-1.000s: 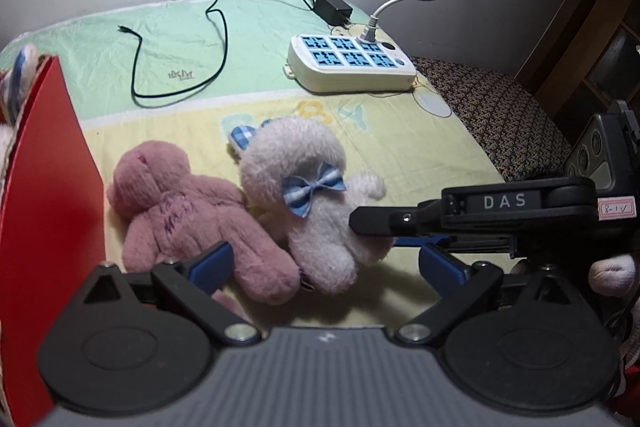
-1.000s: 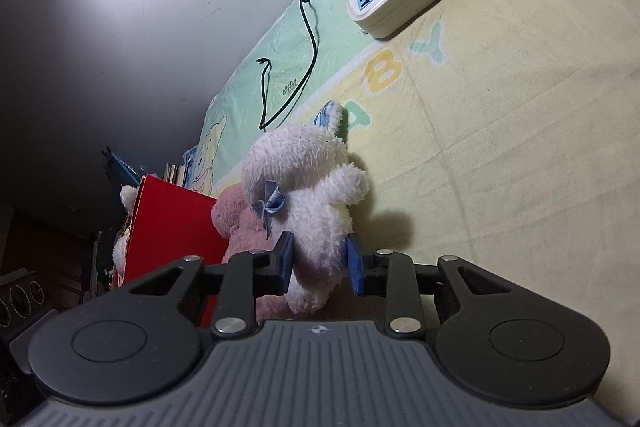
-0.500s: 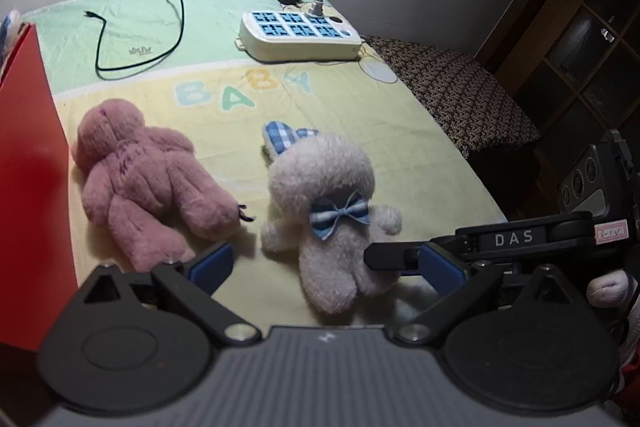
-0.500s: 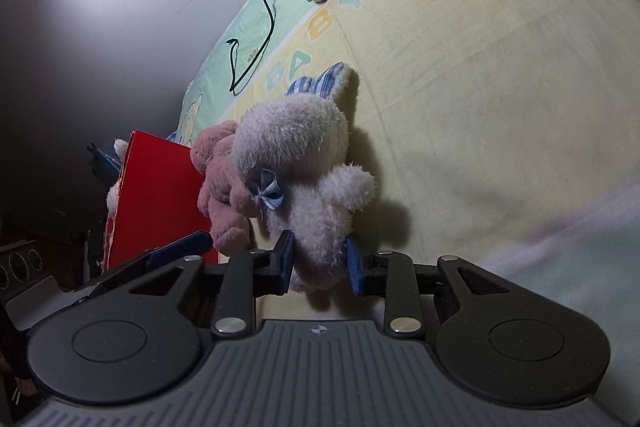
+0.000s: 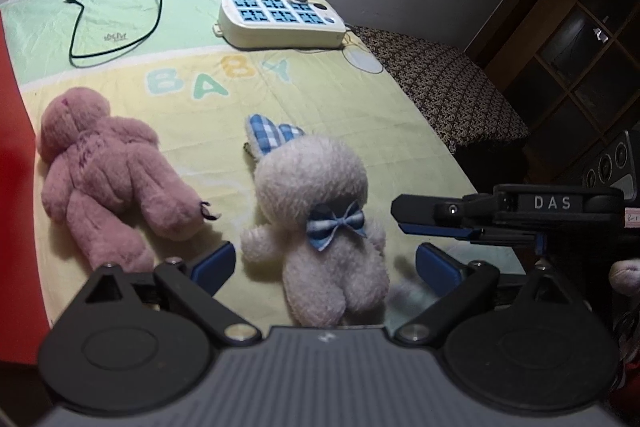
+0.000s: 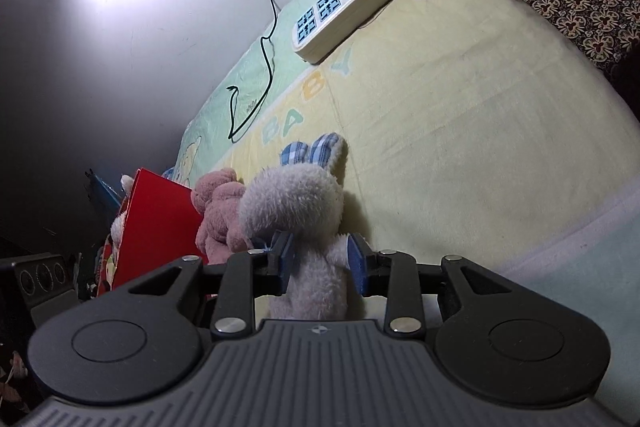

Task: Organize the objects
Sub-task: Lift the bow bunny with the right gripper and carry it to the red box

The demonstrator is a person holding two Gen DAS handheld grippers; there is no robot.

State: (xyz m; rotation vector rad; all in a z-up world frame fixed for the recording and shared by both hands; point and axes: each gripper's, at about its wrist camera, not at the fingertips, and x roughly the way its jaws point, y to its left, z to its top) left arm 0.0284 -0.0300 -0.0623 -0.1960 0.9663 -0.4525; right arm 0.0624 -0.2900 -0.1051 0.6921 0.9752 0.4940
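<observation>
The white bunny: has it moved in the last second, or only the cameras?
Yes. The white bunny, held by the right gripper, has slid away from the pink bear it was pressed against; a strip of blanket now shows between them.

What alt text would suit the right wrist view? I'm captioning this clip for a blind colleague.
The right gripper is closed on the body of a white plush bunny with blue checked ears, lying on a yellow baby blanket. A pink plush bear and a red box sit just left of it; a power strip lies near the wall.
</observation>
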